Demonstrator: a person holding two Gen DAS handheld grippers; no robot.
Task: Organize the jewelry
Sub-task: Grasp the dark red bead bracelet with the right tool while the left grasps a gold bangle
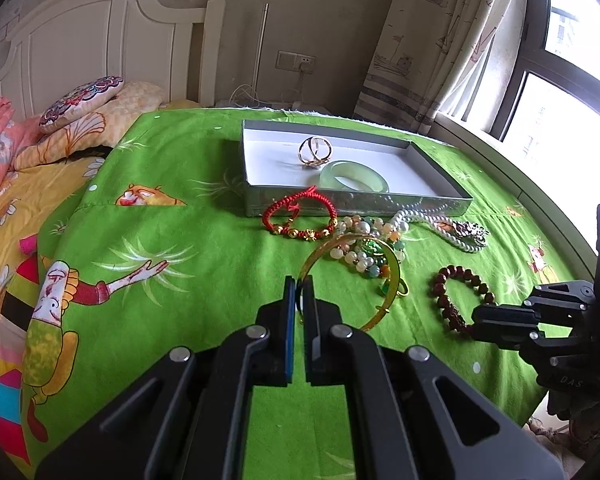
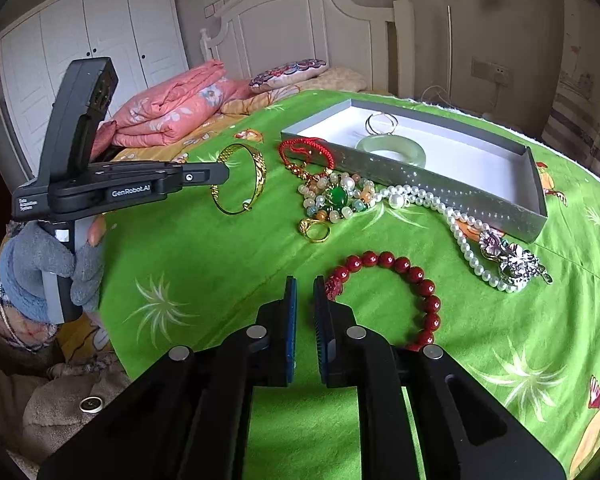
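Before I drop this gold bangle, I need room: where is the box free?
The box floor is bare on the window side, past the jade bangle. The other end is crowded: linked rings and jade together. Left gripper holds the gold bangle.

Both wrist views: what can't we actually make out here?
- Left wrist view: the contact between the left gripper and the gold bangle is hidden by its own fingers.
- Right wrist view: the near arc of the red bead bracelet is covered by the right gripper linkage.
- Left wrist view: the right gripper's fingertips merge with the dark beads; jaw gap unreadable there.
- Gray box: the floor behind its near wall is hidden in both views.
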